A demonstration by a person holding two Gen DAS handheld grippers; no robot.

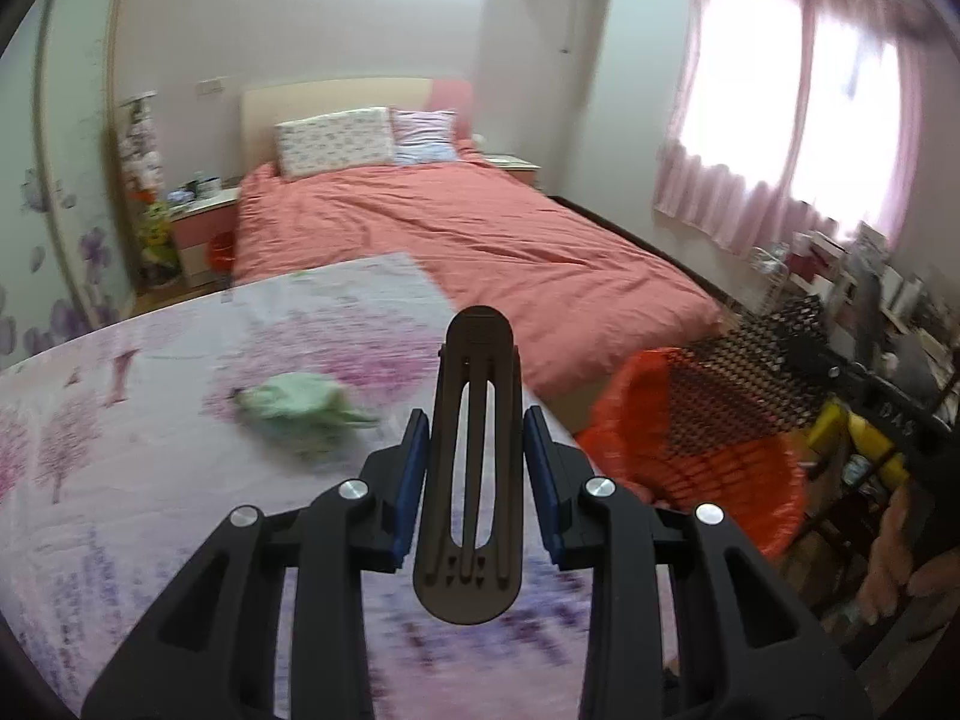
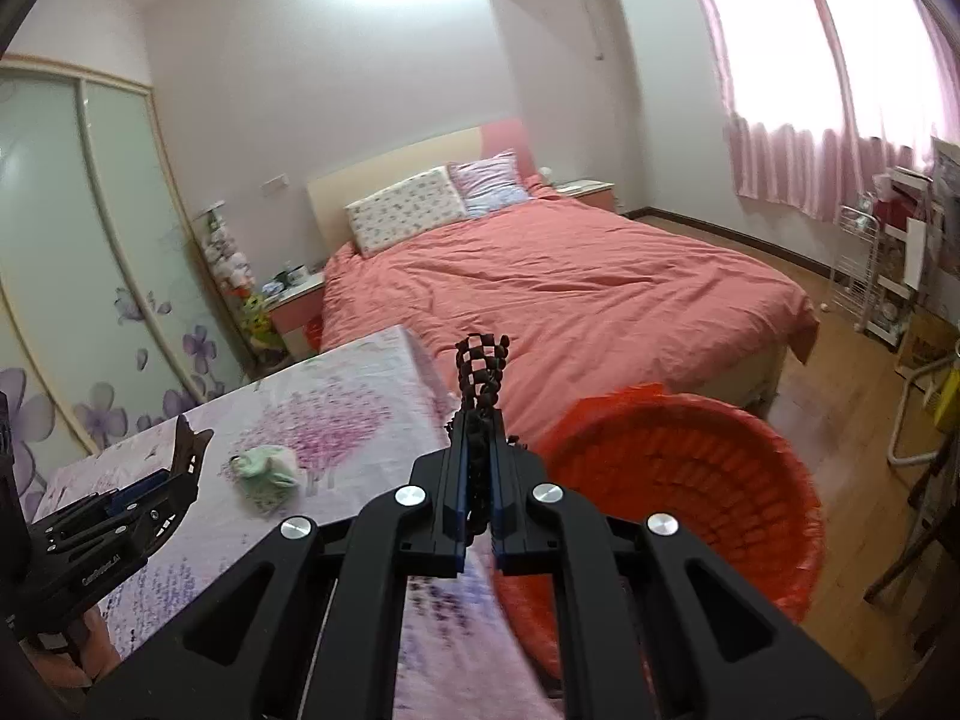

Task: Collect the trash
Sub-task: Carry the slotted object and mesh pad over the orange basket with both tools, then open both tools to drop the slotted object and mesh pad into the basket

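on floral tablecloth point(image 1: 150, 480), crumpled pale-green wad point(image 1: 297, 405)

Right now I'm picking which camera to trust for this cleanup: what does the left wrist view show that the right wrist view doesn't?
Only the left wrist view: the left gripper close up, shut on a dark slotted tool, and a person's hand at the right edge.

Only the right wrist view: the right gripper head-on, shut on the black mesh rim of the bin, and the wooden floor.

Both: the crumpled green tissue on the floral tablecloth, the orange-lined bin, the bed.
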